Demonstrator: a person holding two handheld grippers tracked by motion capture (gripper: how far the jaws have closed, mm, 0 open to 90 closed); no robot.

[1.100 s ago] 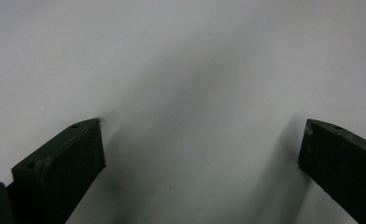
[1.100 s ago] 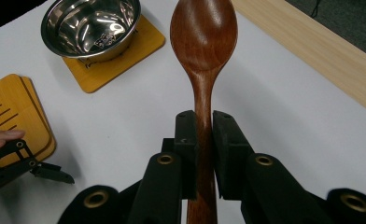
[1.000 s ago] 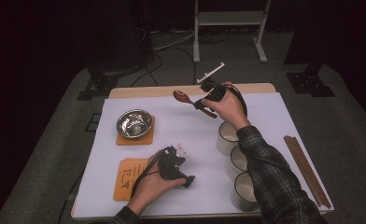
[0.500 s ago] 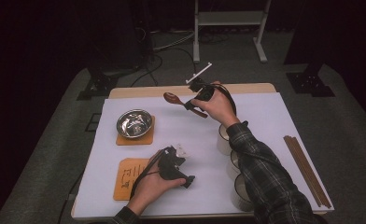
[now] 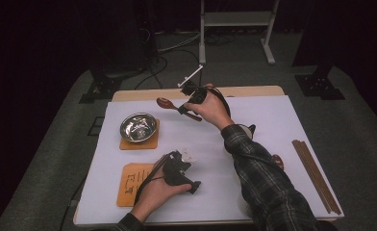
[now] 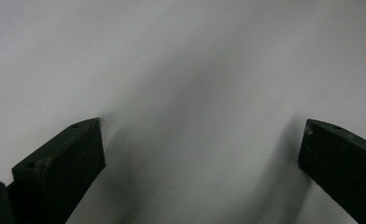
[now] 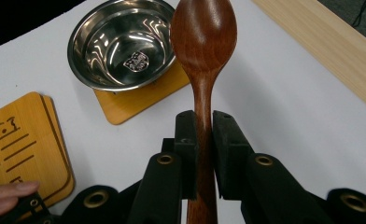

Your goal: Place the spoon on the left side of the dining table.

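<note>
White table (image 5: 282, 125), right gripper (image 5: 182, 109) clamping spoon (image 5: 166, 102)

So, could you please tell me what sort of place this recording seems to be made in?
Probably a recording studio or lab rather than a kitchen: the white-covered table stands on grey carpet among dark curtains, with cables and a metal stand behind it. Tableware is staged on it: a steel bowl and a wooden spoon.

A steel bowl (image 5: 138, 127) sits on a wooden coaster (image 5: 139, 140) (chopsticks (image 5: 316, 175) lie far right).
</note>
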